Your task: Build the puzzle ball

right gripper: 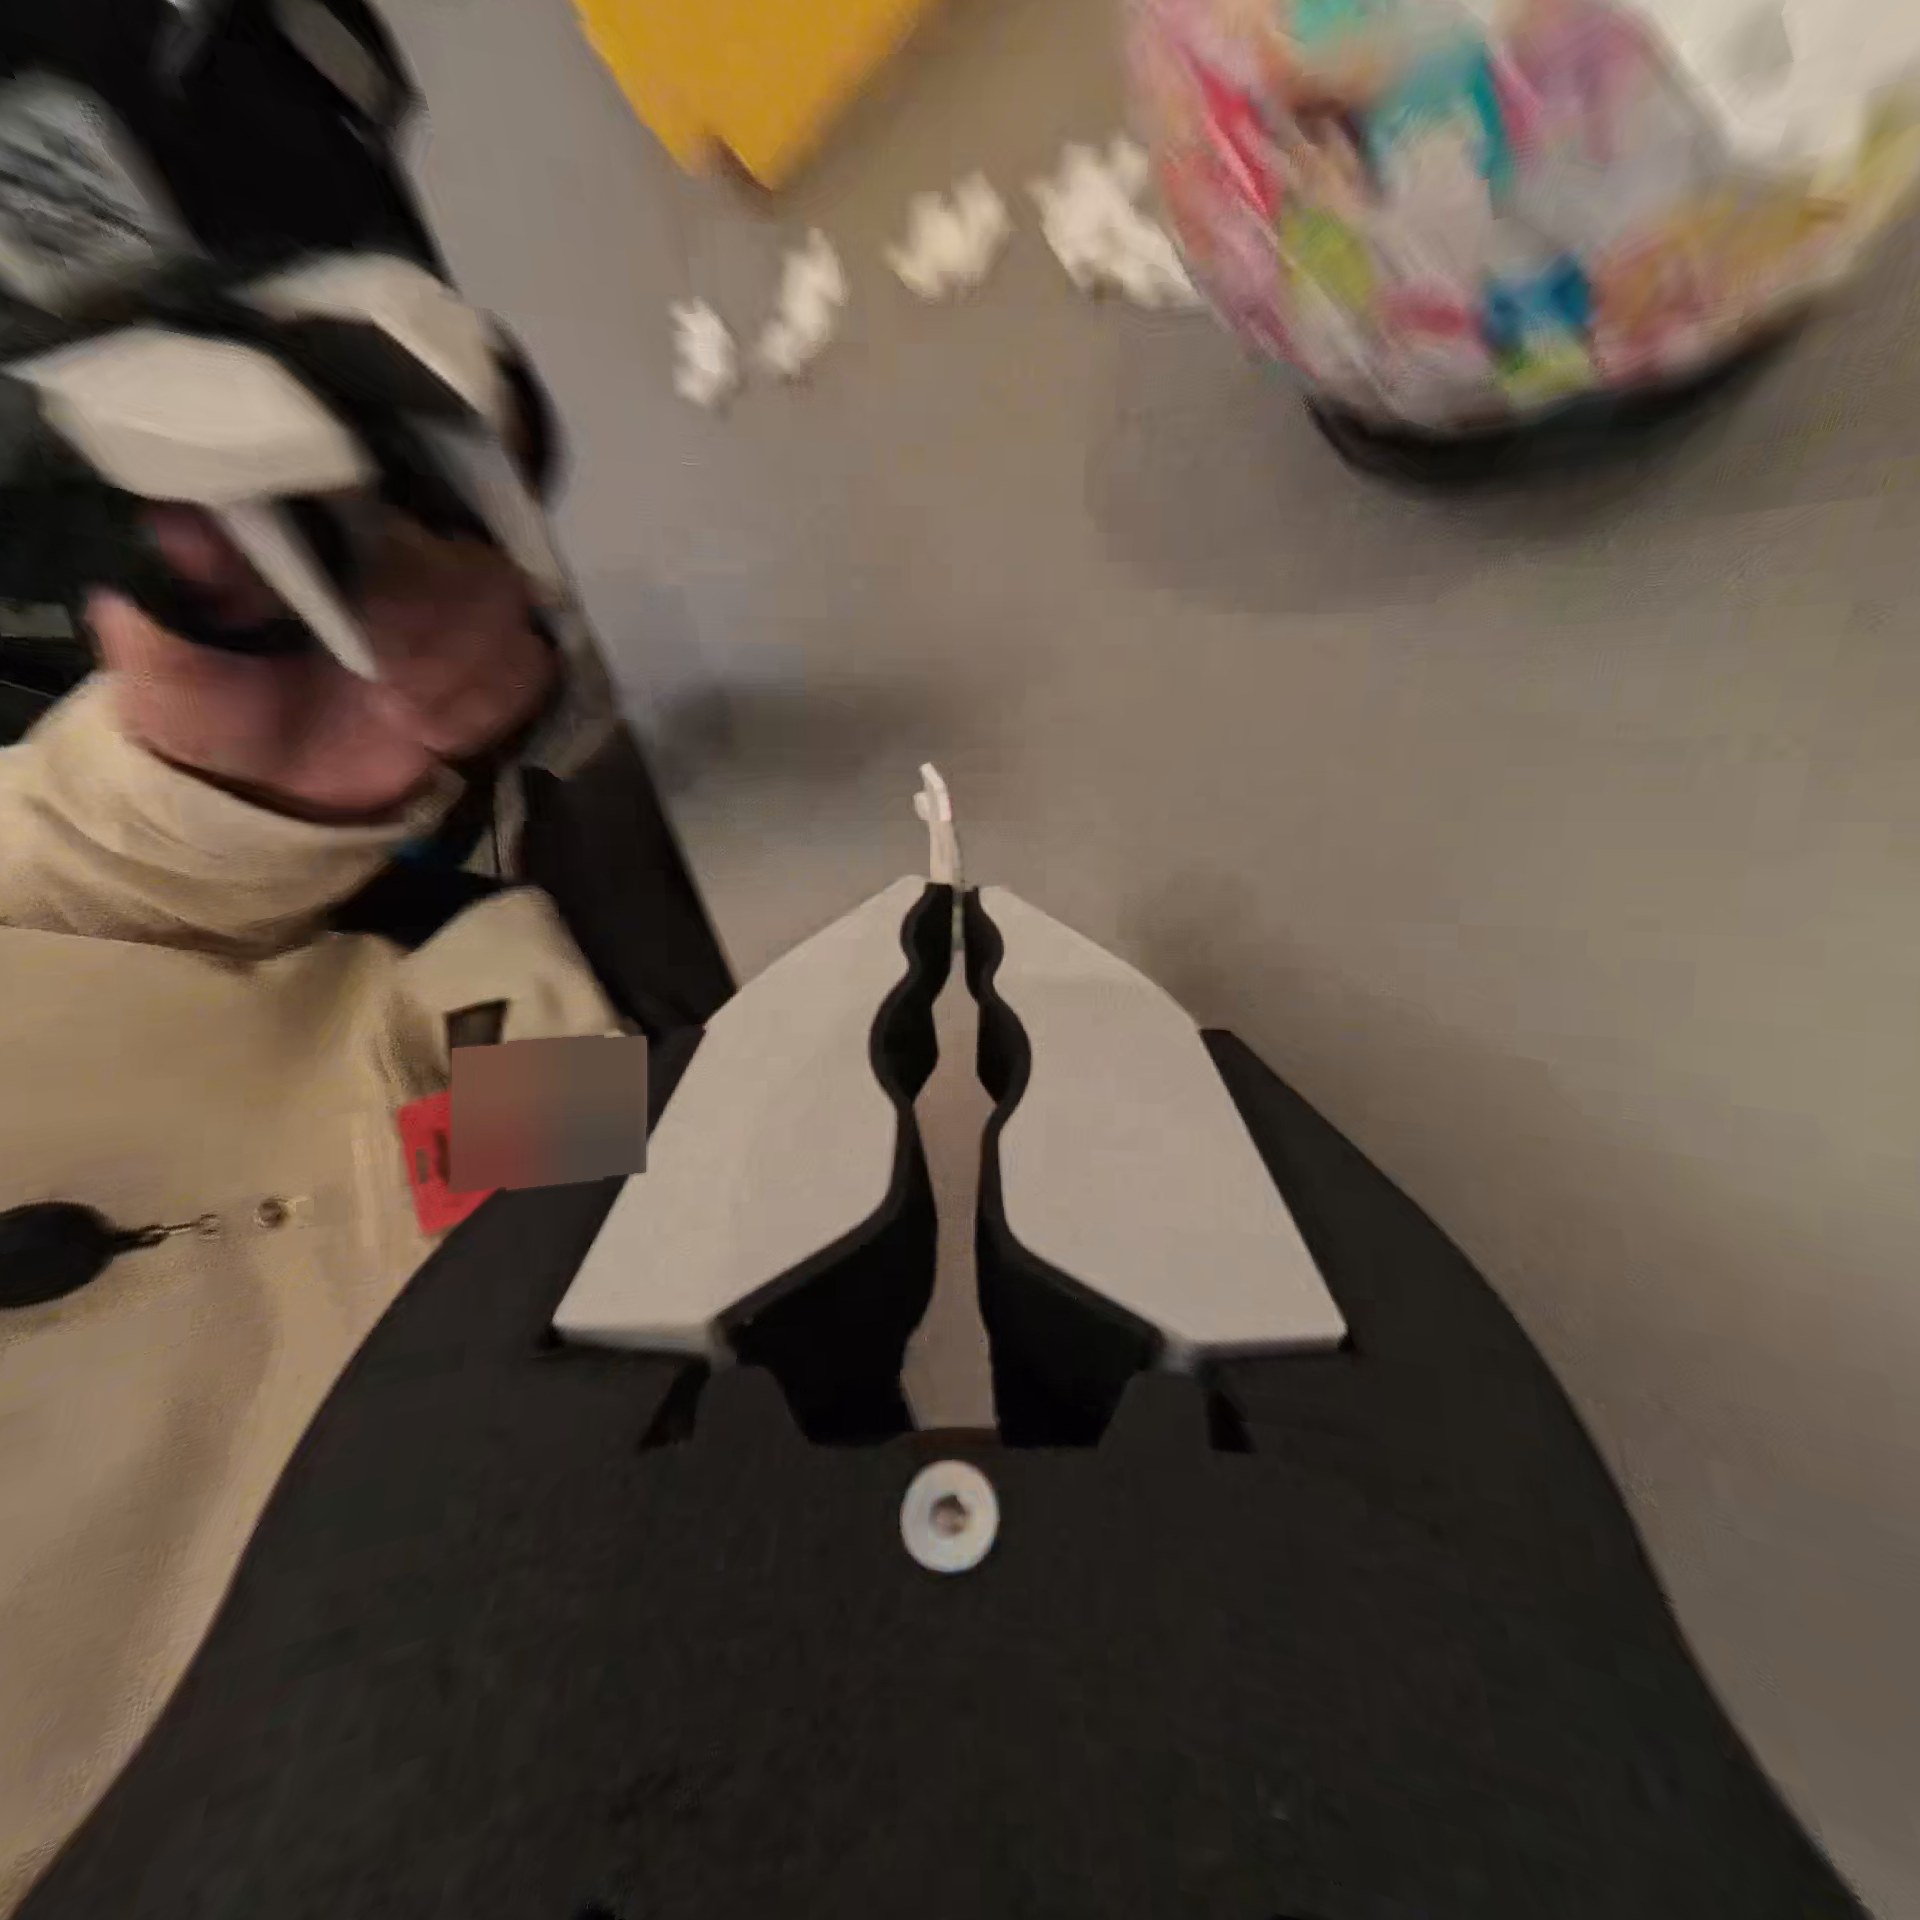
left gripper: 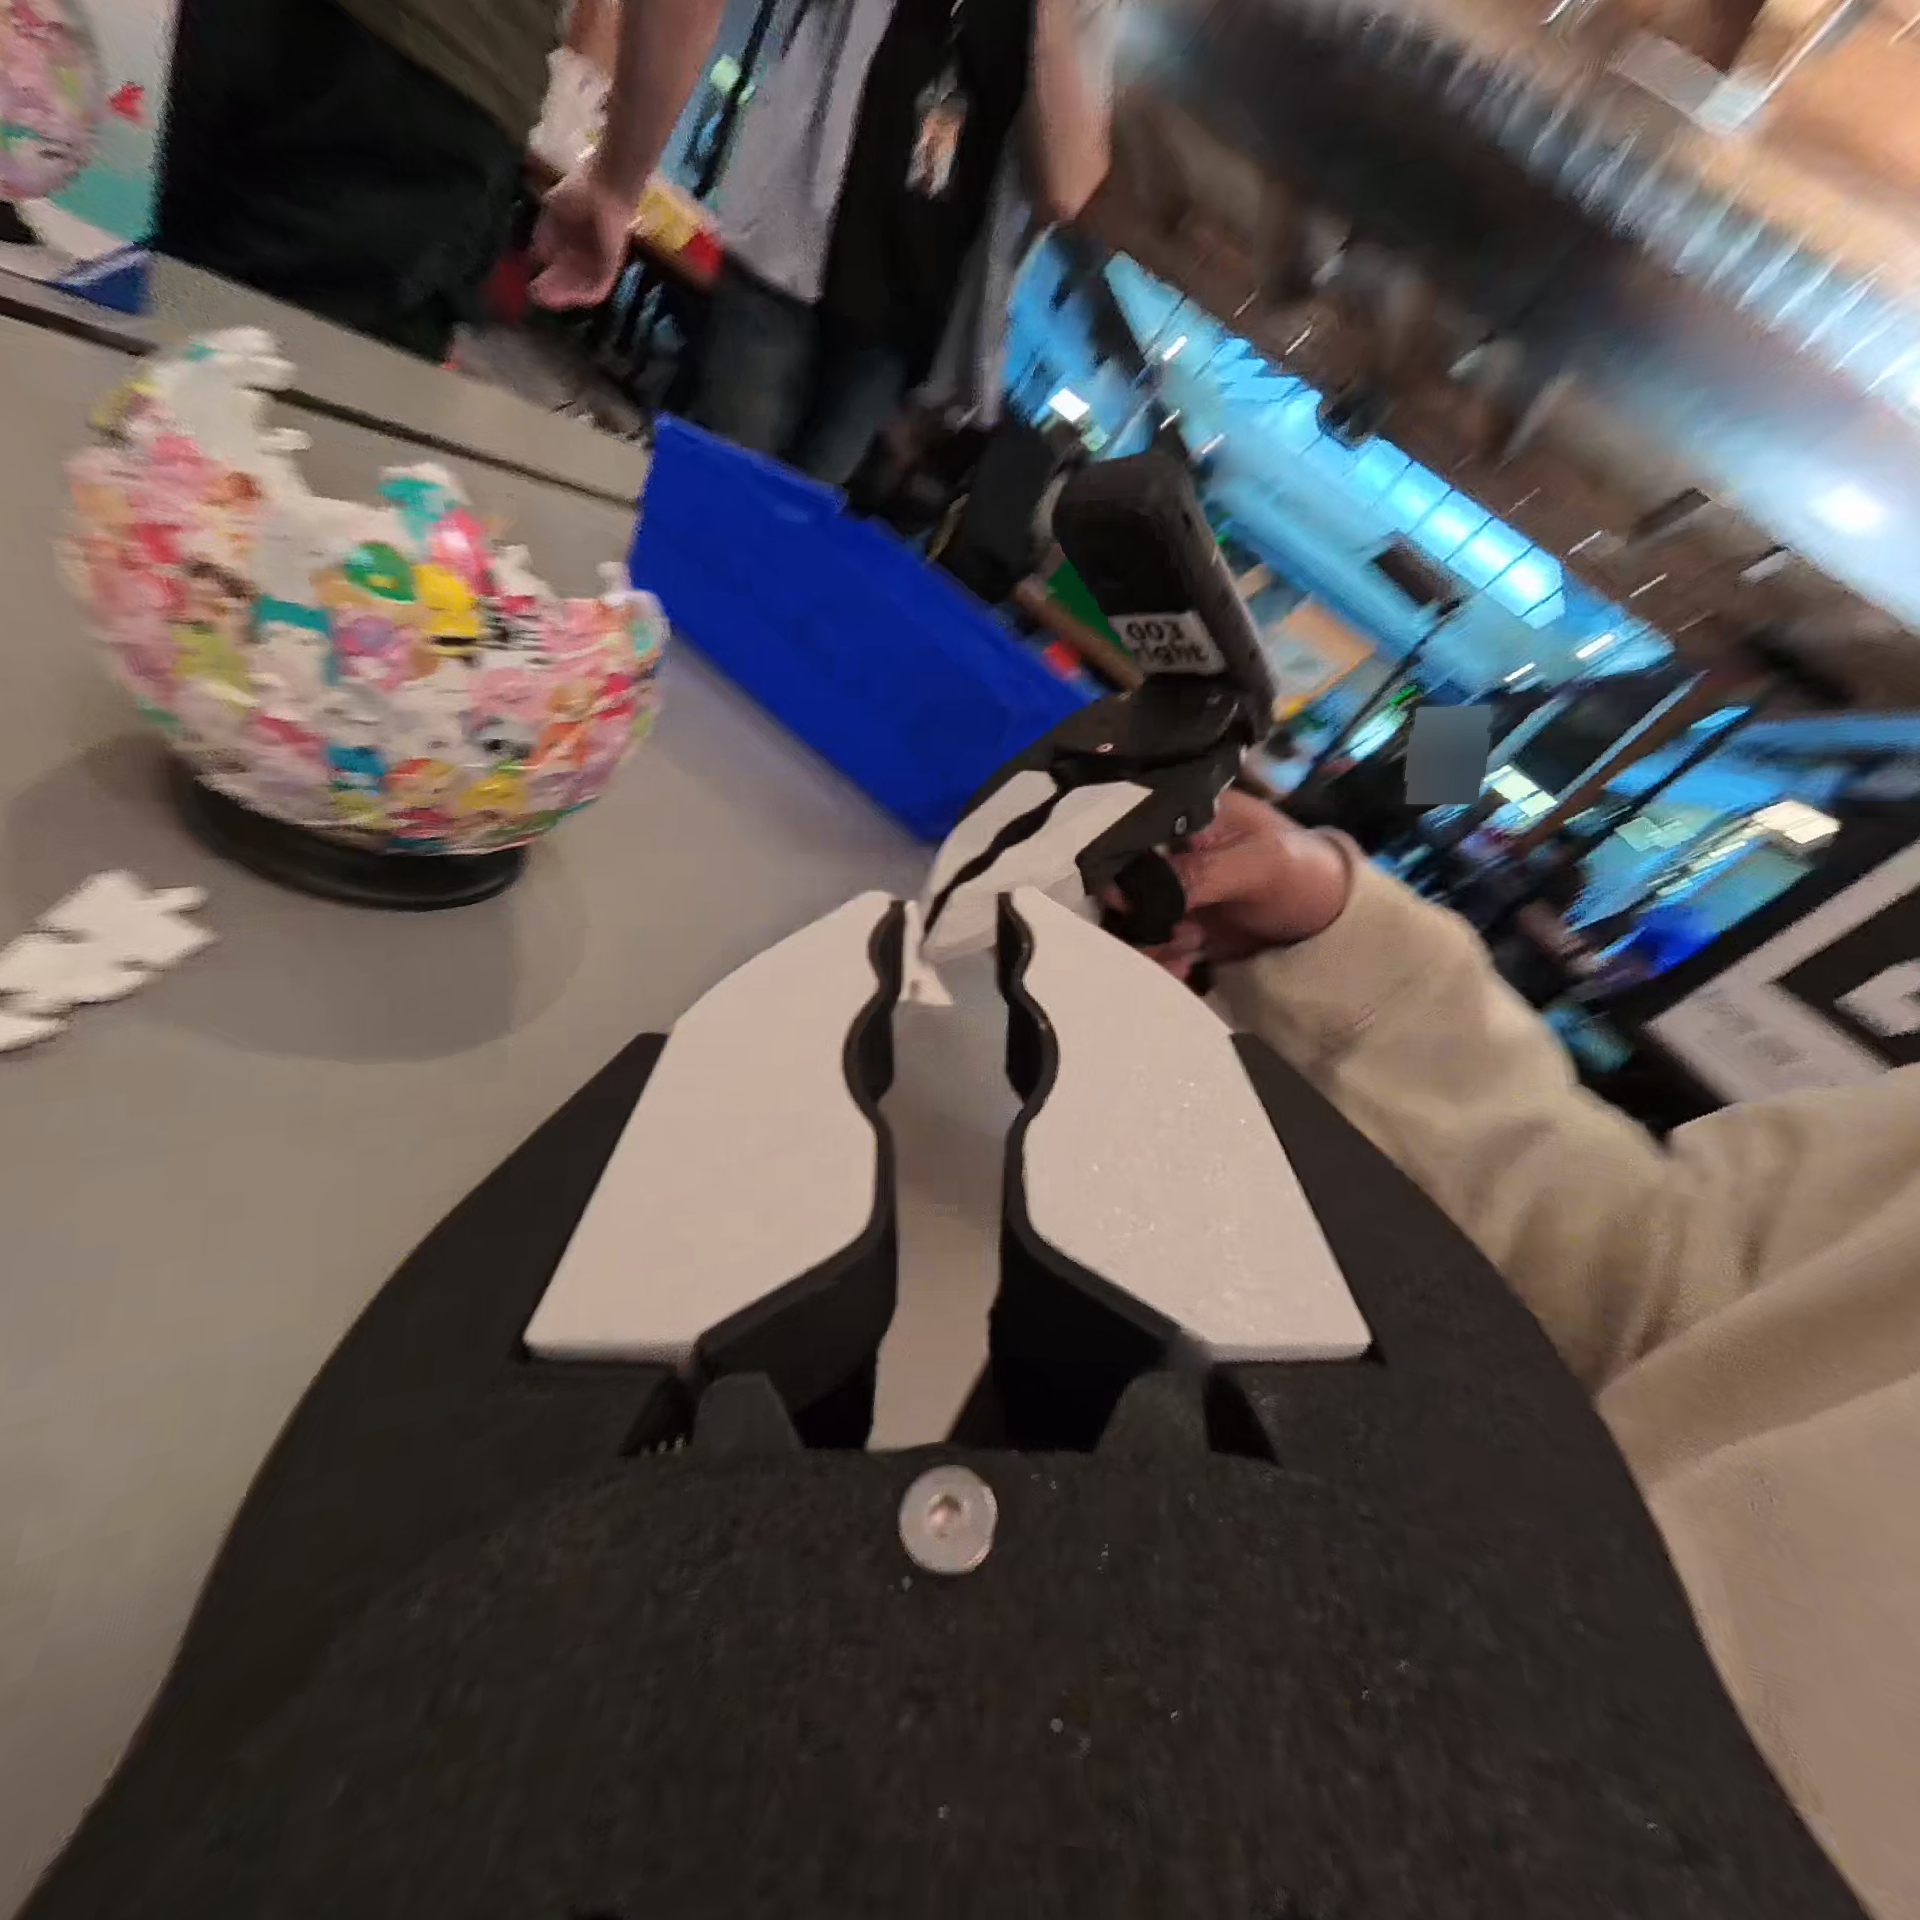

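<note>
— What is sitting past the far edge of the grey table?
— A blue bin is resting there, with people standing behind it.
— And nearer?
— A yellow box is lying on the tabletop.

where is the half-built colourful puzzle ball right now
The half-built colourful puzzle ball sits on its black round stand on the grey table, upper left in the left wrist view, beside the blue bin.

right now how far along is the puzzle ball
Roughly the lower half is built: the ball is an open shell on its black stand. In hand: the right tongs pinch a thin white piece. The left tongs are open. Left: the top half, with loose pieces waiting on the table.
</note>
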The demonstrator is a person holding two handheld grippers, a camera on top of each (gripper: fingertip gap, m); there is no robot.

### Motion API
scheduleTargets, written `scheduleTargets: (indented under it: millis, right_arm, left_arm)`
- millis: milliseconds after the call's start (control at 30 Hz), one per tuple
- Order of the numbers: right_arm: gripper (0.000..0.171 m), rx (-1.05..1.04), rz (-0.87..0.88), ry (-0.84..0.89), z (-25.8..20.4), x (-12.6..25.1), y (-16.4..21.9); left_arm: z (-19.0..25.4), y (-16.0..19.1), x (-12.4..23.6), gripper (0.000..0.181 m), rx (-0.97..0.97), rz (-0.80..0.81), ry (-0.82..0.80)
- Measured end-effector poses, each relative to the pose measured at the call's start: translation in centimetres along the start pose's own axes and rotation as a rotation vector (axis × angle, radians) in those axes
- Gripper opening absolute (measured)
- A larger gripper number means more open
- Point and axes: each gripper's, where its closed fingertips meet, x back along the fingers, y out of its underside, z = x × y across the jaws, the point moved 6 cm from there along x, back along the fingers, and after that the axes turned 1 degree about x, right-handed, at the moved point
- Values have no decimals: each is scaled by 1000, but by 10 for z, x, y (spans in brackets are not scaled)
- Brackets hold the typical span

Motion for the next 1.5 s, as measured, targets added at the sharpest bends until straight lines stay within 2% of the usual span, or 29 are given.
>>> scheduleTargets:
  millis: [67,200,267,333,400,467,533,633,733,967,1167,1267,1500]
  right_arm:
    - [2,-88,-41,-8,23,-9,9]
    - [4,-96,-76,-43,38,-24,9]
    - [9,-87,-87,-50,47,-27,9]
    - [22,-78,-80,-62,54,-28,8]
    - [29,-33,-28,-48,60,-24,-2]
    - [47,92,98,4,65,-18,-23]
    - [66,187,136,65,73,-21,-41]
    - [80,238,93,98,86,-30,-52]
    - [80,250,81,-11,82,-35,-61]
    - [98,305,10,65,92,-42,-71]
    - [99,307,35,42,96,-44,-79]
    - [100,292,40,88,102,-45,-83]
    - [97,221,47,39,98,-47,-82]
  left_arm:
    - [-15,-6,4,33,-91,-76,-110]
    - [-53,-20,5,78,-279,-253,-291]
    - [-72,-24,0,82,-318,-396,-296]
    - [-88,-29,-8,84,-328,-523,-264]
    - [-104,-37,-20,85,-343,-586,-224]
    - [-123,-45,-32,86,-361,-647,-202]
    - [-136,-50,-43,89,-379,-694,-161]
    - [-145,-54,-57,102,-426,-753,-103]
    - [-148,-46,-64,111,-452,-837,-46]
    - [-154,-38,-78,118,-450,-859,-43]
    - [-139,-39,-81,116,-403,-790,9]
    - [-140,-36,-83,115,-409,-782,-33]
    - [-140,-40,-87,106,-383,-721,-95]
